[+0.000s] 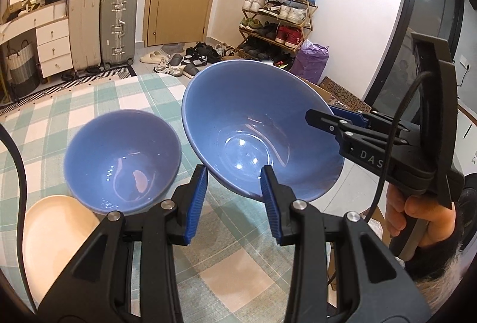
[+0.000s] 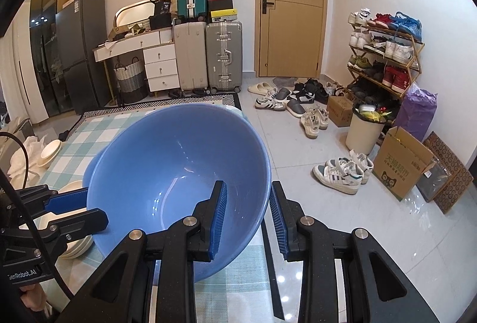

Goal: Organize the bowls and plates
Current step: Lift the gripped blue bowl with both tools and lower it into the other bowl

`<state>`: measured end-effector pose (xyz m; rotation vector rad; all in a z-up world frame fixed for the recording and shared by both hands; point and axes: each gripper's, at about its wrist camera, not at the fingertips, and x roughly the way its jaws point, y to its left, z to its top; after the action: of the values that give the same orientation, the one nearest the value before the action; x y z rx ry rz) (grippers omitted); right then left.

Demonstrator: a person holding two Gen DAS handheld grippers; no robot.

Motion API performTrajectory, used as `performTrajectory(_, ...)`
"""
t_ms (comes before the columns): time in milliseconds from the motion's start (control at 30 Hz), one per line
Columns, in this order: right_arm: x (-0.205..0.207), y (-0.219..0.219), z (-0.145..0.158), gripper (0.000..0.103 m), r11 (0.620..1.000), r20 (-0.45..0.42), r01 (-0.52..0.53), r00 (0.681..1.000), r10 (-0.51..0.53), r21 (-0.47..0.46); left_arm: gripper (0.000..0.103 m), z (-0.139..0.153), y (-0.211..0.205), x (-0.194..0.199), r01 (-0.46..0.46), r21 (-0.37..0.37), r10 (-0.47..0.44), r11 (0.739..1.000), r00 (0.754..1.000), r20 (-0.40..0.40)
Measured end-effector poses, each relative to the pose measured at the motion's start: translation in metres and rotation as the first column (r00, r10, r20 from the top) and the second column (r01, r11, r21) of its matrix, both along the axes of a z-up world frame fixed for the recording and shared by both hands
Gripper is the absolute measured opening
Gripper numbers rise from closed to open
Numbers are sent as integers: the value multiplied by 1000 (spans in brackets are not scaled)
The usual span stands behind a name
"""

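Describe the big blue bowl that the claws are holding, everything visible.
The big blue bowl is glossy, ceramic-looking, wide-rimmed and tapering to a small flat bottom, and empty. It is tilted and lifted off the checked tablecloth. The left claw and the right claw each pinch its rim, on different sides. A smaller blue bowl sits apart beside it.

Both wrist views look down, close; sharing the large blue bowl point(image 1: 262, 126).

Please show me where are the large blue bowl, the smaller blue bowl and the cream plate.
Large blue bowl point(image 1: 247, 126): left wrist view, on its inner wall.
Smaller blue bowl point(image 1: 119, 156): left wrist view, on its inner wall.
Cream plate point(image 1: 53, 230): left wrist view, on its flat upper face.
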<state>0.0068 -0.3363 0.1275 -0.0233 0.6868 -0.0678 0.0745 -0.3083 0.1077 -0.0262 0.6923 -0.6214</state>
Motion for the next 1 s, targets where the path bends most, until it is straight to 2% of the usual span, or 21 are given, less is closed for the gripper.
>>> performTrajectory(633,1,55,27,30,998,38,-63,997,64,-20,34,47,55,-27,-68,9,67,998,996,64)
performTrajectory(1000,18,84,33,30,994,28,-103,994,104,-35,34,67,83,-34,-119,20,117,993,990,78)
